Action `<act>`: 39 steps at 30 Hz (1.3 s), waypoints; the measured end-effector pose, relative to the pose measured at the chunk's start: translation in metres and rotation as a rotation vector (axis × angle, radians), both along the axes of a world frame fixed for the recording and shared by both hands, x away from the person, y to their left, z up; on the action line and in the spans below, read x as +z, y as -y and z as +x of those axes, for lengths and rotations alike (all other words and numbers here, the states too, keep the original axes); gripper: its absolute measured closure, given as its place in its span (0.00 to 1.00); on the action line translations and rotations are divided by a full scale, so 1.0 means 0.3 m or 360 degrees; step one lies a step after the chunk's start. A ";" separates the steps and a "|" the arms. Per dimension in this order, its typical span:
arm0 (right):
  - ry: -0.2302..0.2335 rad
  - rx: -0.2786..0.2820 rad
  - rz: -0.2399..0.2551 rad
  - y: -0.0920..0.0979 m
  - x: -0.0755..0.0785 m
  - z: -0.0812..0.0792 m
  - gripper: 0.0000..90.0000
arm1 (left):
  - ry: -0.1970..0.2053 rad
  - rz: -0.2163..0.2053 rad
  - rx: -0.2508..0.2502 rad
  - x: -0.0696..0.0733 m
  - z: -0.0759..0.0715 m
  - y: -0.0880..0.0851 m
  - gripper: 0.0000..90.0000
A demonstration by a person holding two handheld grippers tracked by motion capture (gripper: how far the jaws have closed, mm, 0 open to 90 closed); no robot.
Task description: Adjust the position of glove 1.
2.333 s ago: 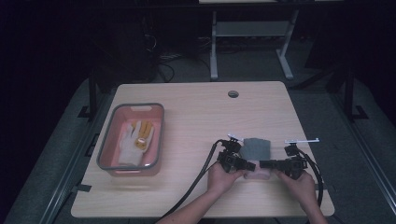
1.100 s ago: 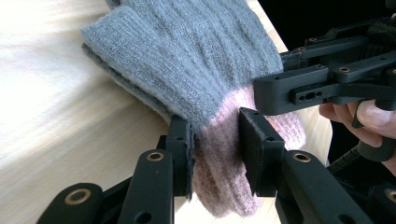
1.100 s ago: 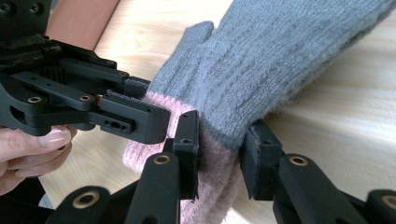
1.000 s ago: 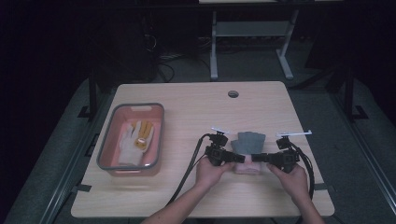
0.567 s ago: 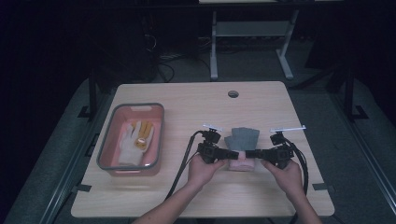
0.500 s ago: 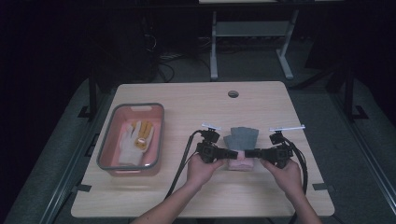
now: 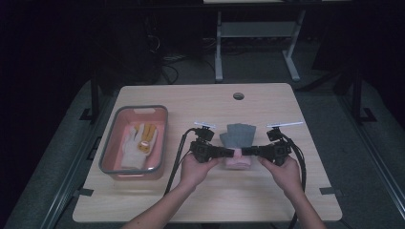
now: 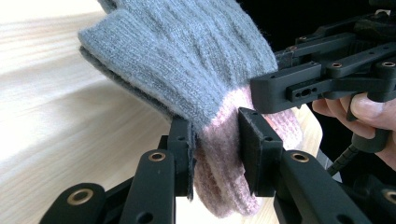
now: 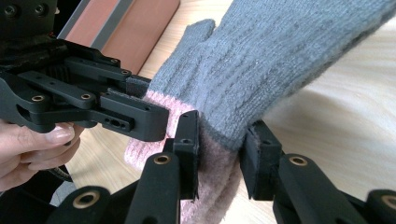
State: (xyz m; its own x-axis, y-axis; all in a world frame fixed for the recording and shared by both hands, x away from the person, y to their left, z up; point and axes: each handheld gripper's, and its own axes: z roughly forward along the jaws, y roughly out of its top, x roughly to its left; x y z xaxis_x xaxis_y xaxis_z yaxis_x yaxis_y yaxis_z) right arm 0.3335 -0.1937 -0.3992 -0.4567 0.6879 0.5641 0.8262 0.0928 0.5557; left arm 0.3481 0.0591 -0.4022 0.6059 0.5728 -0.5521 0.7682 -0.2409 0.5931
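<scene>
Knit glove [image 7: 237,143], grey w/ pink cuff, is pinched at the cuff from both sides: left gripper [image 8: 215,156] jaws nearly closed on the pink rib, right gripper [image 9: 220,154] clamped on the opposite edge of the same cuff. In the high view, left gripper [image 7: 228,152] and right gripper [image 7: 247,151] meet tip to tip over the cuff, near-centre of the table [image 7: 205,95]. Vs approx 1 s ago both hands have moved farther from the near edge and slightly up, so the cuff now hangs off the wood while the grey fingers trail toward the far side. Judging by that, the lift has begun & grip looks secure. Tray [image 7: 114,143] at left already holds a white glove [image 7: 136,143], probably the destination
</scene>
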 end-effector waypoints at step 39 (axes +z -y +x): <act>0.0056 0.0144 0.0068 -0.204 0.123 0.113 0.78 | 0.0076 -0.0043 0.0121 0.134 0.038 -0.227 0.76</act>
State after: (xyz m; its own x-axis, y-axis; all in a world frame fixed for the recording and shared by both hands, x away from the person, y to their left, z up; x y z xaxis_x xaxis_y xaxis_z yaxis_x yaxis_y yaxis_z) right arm 0.3674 -0.1326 -0.3622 -0.5360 0.6187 0.5744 0.7953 0.1417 0.5894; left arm 0.3593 0.1273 -0.3619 0.5873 0.6035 -0.5393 0.7543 -0.1667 0.6350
